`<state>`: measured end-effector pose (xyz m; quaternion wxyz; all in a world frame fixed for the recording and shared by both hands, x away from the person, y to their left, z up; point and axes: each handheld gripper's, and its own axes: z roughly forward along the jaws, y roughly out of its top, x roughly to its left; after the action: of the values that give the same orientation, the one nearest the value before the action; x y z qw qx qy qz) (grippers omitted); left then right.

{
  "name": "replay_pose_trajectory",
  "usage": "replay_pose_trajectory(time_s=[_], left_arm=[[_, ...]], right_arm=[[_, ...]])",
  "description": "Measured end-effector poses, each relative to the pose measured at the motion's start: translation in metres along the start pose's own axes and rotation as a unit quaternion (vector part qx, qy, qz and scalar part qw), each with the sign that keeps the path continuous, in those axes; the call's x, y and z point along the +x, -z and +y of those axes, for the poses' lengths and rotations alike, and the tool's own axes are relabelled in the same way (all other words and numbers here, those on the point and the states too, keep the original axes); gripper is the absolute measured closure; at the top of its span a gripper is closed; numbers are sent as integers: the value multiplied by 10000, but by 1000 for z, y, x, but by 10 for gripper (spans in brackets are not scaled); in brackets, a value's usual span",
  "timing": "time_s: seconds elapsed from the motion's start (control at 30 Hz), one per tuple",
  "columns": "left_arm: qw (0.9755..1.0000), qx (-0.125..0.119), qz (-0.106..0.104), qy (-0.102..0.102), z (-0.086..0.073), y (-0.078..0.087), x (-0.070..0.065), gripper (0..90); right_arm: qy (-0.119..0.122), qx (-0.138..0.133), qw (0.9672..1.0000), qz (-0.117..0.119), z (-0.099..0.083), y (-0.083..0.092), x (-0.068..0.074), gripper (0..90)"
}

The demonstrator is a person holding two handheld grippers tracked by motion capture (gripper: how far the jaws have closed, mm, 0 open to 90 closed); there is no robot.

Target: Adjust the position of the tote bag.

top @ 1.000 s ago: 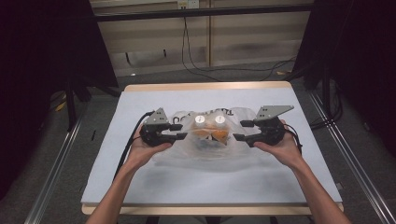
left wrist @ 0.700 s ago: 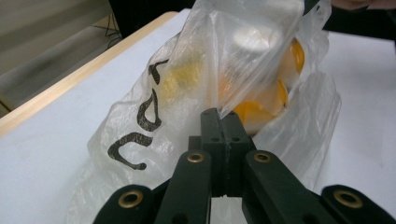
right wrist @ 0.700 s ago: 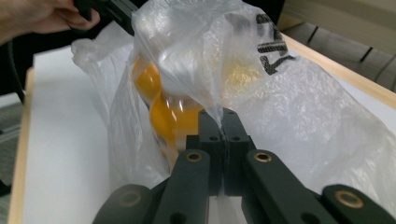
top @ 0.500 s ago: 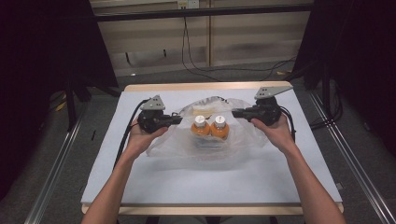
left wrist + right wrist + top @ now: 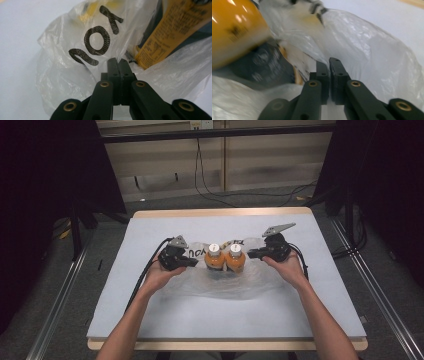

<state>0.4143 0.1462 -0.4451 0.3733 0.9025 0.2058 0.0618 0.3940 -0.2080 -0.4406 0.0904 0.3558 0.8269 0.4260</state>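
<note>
Two forearms reaching in from six o'clock, each hand with a gripper. Left gripper (image 5: 192, 262) at nine o'clock and right gripper (image 5: 253, 253) at three o'clock, both pinched tight on a clear plastic bag (image 5: 220, 285), likely to spread or peel it. Dead centre on the table (image 5: 150, 320), two orange bottles (image 5: 226, 259) upright inside.

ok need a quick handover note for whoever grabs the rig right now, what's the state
Left gripper: shut on the clear plastic bag with black lettering, at its left side.
Right gripper: shut on the bag's right side.
Two orange bottles with white caps stand upright side by side in the bag, mid-table on the white table cover.
Done: bottles bagged, both sides gripped.
Left: probably gathering or lifting the bag.
</note>
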Motion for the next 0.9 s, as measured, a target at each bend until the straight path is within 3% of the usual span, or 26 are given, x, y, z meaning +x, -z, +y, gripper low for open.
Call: replay_pose_trajectory(time_s=[0.3, 0.47, 0.6, 0.73, 0.8, 0.9], left_arm=[[9998, 46, 57, 185, -24, -15, 5, 863], [9996, 67, 194, 171, -27, -13, 5, 820], [9992, 3, 231, 326, -34, -11, 8, 779], [9990, 9, 295, 331, -36, -8, 9, 729], [9990, -3, 289, 338, -35, -3, 9, 688], [9990, -170, 277, 315, -33, 7, 8, 601]], right_arm=[[90, 396, 9987, -301, -21, -17, -3, 746], [99, 408, 9984, -391, -26, -19, -6, 733], [179, 551, 9964, -620, -30, -19, -5, 714], [209, 645, 9950, -738, -34, -19, -5, 691], [165, 676, 9950, -712, -34, -19, -5, 662], [64, 557, 9968, -567, -32, -13, -6, 544]])
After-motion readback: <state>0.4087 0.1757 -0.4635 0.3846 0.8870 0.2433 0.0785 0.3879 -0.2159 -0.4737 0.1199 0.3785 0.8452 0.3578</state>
